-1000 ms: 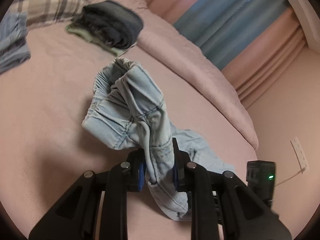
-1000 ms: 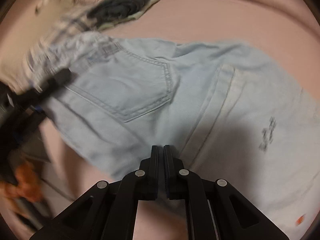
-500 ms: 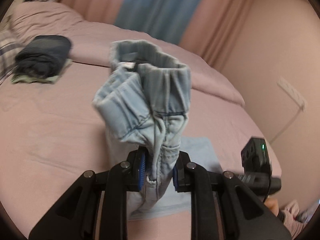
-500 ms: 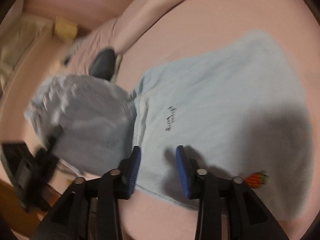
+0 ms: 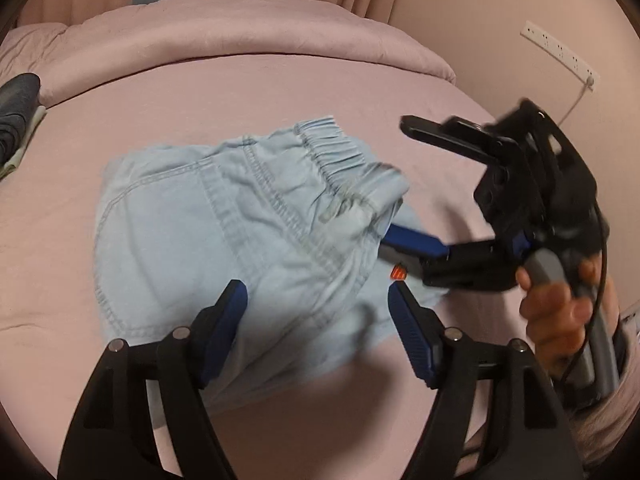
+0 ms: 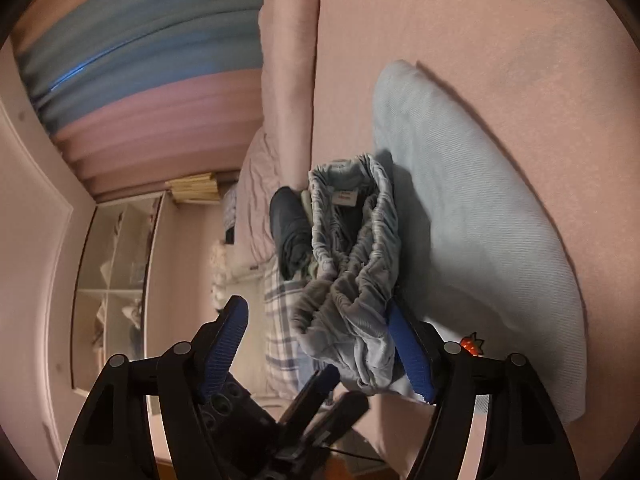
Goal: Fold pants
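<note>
Lying folded on the pink bed sheet (image 5: 260, 92), the light blue pants (image 5: 224, 240) are showing their elastic waistband toward the far right. Nearer, the left gripper (image 5: 318, 320) is hovering over the denim with its jaws spread wide, gripping nothing. Further right, the right gripper (image 6: 316, 344) is also gaping wide, one blue pad (image 5: 412, 238) touching the bunched waistband (image 6: 356, 248).
</note>
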Demonstrator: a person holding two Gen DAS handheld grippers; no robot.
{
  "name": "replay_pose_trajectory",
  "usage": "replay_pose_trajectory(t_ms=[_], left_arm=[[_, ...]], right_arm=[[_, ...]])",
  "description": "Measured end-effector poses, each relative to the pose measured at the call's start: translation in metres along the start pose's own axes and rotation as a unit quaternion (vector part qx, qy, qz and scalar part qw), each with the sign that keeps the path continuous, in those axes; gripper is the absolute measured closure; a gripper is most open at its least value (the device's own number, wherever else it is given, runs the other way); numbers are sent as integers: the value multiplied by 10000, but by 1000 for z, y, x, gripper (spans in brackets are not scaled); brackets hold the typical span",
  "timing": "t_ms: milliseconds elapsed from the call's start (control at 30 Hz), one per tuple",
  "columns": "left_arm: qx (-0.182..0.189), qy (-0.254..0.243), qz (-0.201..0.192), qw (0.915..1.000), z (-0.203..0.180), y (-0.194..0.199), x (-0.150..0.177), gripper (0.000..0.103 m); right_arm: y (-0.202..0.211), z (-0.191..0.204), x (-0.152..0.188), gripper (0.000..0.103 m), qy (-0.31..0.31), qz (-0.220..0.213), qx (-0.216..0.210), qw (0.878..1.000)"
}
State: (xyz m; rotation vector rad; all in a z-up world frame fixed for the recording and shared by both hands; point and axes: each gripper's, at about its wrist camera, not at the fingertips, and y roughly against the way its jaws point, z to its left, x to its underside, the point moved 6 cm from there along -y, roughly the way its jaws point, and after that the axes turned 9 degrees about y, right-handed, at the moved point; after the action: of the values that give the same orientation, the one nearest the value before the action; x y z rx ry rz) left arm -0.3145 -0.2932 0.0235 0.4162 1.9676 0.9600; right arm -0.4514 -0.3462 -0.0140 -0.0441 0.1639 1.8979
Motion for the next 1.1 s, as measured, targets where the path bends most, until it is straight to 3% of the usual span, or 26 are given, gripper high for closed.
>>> replay_pose_trajectory(t_ms=[200, 300, 367, 533, 700, 900, 1033, 1100], left_arm=[[112, 879, -265, 9957, 51, 38, 15, 23], [-8, 1318, -364, 9906, 71, 55, 32, 23], [-141, 1636, -385, 9857, 90, 61, 37, 23], [-203, 2145, -421, 9756, 114, 66, 45, 23], [-183, 2200, -408, 9745, 114, 66, 44, 23], [-161, 2107, -416, 9765, 112, 65, 41, 23], [-180, 2108, -345, 9768, 113, 58, 39, 23], [-198, 2079, -303, 9775, 111, 54, 36, 23]], right_arm=[[-28, 9, -5, 31, 399, 370, 958, 9939], [-43, 18, -5, 32, 887, 478, 1609, 9818], [-48, 17, -7, 50, 1147, 579, 1955, 9723], [-60, 20, -9, 66, 1881, 637, 2747, 9408], [-63, 38, -10, 71, 2484, 591, 2928, 9215], [-35, 69, -26, 71, 2763, 87, 2820, 9187], [-15, 59, -32, 71, 2665, -29, 2974, 9168], [-6, 36, -35, 71, 2371, -26, 3187, 9177]])
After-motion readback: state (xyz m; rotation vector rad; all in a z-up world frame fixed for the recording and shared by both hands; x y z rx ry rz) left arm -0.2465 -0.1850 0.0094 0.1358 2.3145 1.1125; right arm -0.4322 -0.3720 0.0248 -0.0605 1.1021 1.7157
